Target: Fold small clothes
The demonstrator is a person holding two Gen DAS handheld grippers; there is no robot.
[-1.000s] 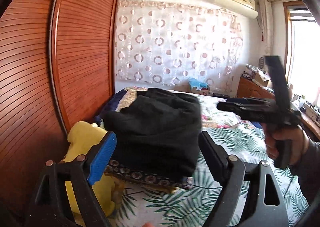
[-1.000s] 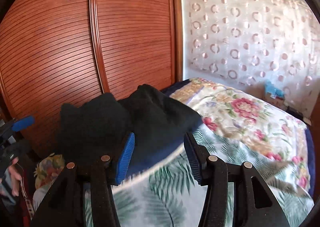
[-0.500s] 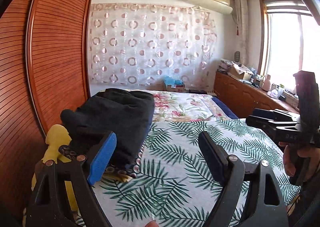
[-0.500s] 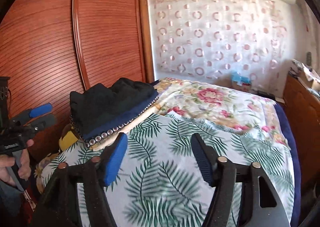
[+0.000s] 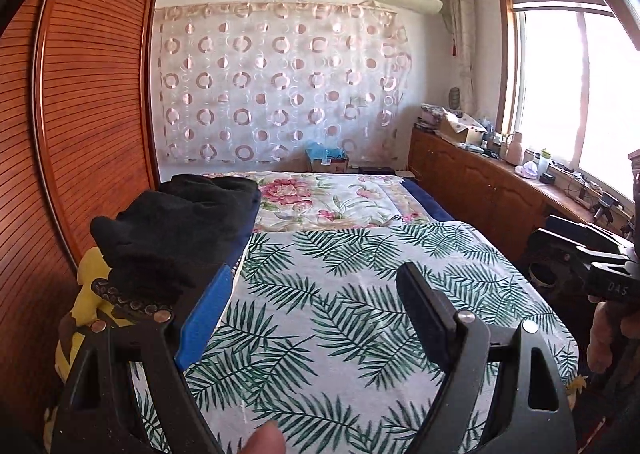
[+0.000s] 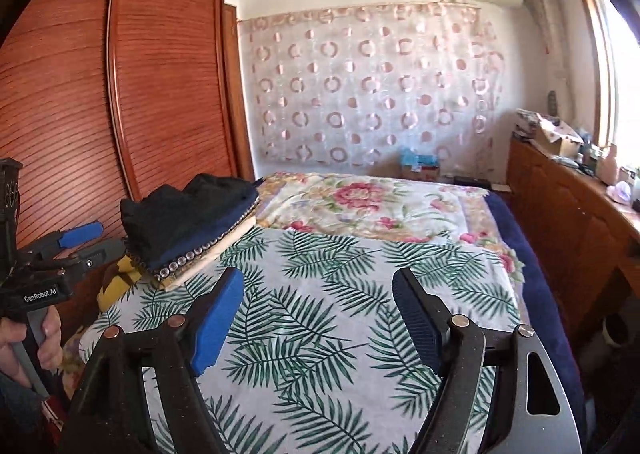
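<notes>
A stack of folded clothes, black garment on top (image 5: 180, 222), lies at the left edge of the bed; it also shows in the right wrist view (image 6: 188, 210) with navy and beaded-trim layers beneath. My left gripper (image 5: 316, 298) is open and empty above the palm-leaf sheet (image 5: 360, 294), right of the stack. My right gripper (image 6: 320, 302) is open and empty over the same sheet (image 6: 340, 274). Each gripper shows at the edge of the other's view: the right one (image 5: 580, 254), the left one (image 6: 68, 246).
A wooden slatted wardrobe (image 5: 88, 114) stands close along the bed's left side. A yellow item (image 5: 88, 294) sits under the stack. A floral quilt (image 6: 360, 202) covers the far bed. A wooden cabinet (image 5: 480, 190) with clutter runs under the window on the right.
Both grippers have pulled back from the black stack and swung right, so the stack now sits at the left and the palm-leaf sheet fills the middle. Both stay open.
</notes>
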